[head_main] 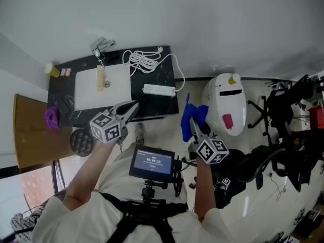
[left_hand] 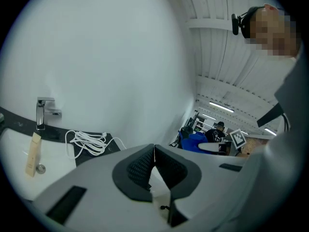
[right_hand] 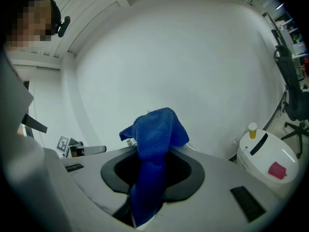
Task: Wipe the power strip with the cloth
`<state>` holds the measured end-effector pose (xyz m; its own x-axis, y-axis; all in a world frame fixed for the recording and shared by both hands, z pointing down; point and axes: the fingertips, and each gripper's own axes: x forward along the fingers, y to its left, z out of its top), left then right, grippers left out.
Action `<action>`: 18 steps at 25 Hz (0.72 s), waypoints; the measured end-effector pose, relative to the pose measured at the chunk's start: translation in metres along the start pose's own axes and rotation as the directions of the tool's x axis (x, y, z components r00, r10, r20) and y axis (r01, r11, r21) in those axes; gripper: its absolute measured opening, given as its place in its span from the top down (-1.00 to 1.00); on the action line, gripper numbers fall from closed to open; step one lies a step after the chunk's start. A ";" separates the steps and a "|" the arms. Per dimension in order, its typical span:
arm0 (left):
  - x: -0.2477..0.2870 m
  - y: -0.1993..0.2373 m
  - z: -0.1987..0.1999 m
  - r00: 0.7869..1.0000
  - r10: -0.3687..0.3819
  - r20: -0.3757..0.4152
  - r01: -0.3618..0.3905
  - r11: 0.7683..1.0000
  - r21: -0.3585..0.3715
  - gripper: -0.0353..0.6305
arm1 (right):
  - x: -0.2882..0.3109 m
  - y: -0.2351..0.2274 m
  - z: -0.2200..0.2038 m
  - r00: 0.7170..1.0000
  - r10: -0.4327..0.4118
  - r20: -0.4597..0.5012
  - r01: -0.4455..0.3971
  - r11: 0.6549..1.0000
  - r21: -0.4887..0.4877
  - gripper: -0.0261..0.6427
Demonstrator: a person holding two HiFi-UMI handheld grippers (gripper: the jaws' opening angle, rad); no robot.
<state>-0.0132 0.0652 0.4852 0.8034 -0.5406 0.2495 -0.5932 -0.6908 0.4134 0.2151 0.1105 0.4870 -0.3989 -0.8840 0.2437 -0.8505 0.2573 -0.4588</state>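
- Left gripper: jaws pressed together with nothing between them, held above the near edge of the black counter.
- Right gripper: jaws clamped on the blue cloth, held off the counter's right side.
- Power strip: lay on the counter, right of the white basin, its white cable coiled behind it.

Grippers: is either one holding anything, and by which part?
Right gripper holds the blue cloth, clamped mid-length: a bunched end sticks up past the fingers, the rest hangs below. Left gripper is shut, empty.
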 end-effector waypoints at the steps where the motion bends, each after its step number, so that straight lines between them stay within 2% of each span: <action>1: -0.005 -0.008 -0.004 1.000 0.005 0.004 -0.005 1.000 -0.001 0.88 | -0.009 0.001 -0.002 1.000 0.005 -0.001 -0.005 1.000 0.000 0.61; 11: -0.047 -0.071 -0.064 0.997 0.076 0.025 -0.075 0.996 -0.043 0.88 | -0.086 0.009 -0.032 0.999 0.046 -0.020 -0.047 0.997 -0.060 0.61; 18: -0.068 -0.099 -0.086 0.994 0.110 0.029 -0.108 0.992 -0.060 0.88 | -0.118 0.004 -0.043 0.998 0.056 -0.025 -0.058 0.995 -0.084 0.61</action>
<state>-0.0046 0.2118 0.5023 0.7315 -0.6269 0.2681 -0.6724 -0.5981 0.4361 0.2436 0.2326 0.4935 -0.4549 -0.8579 0.2389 -0.8516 0.3406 -0.3984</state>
